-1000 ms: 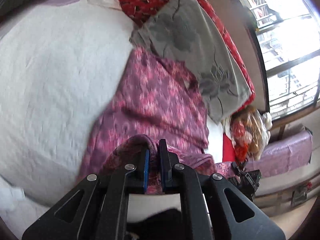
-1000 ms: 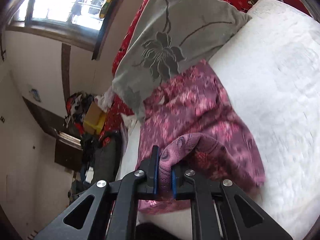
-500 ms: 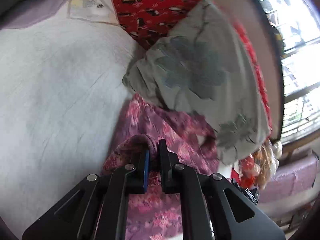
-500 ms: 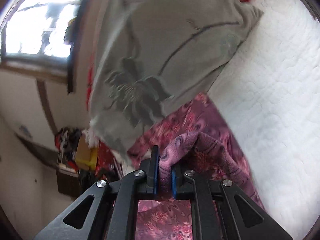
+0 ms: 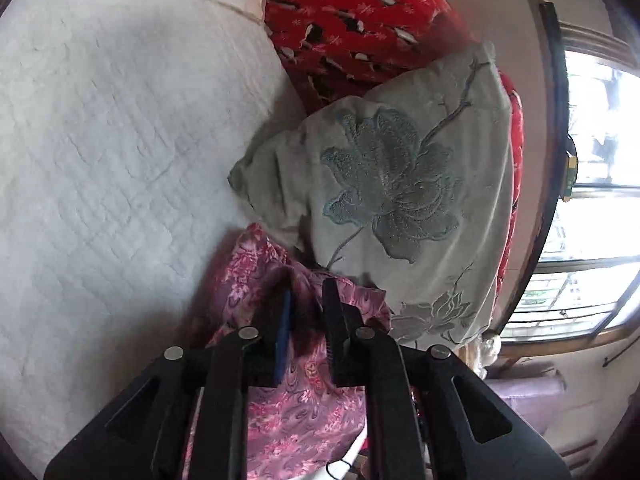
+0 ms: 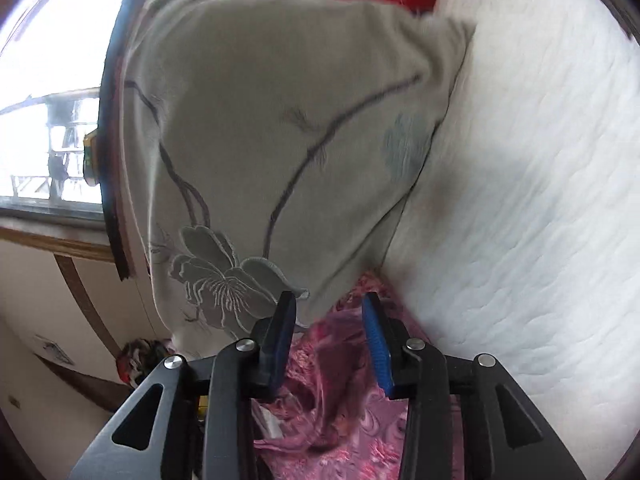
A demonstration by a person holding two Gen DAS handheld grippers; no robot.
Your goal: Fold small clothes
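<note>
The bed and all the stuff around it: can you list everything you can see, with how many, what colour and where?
Garment: one, pink-purple patterned, lying on the bed below both grippers.
Cushion: one, grey-green with a stitched flower, leaning just beyond the garment.
Red fabric: one, red with a white and black print, behind the cushion.
Bed cover: one, white quilted, beside the garment.
Window: one, bright, dark frame, on the wall past the cushion.
Left gripper: black with blue pads, jaws just opened, cloth between them.
Right gripper: black with blue pads, jaws just opened, over the garment.
</note>
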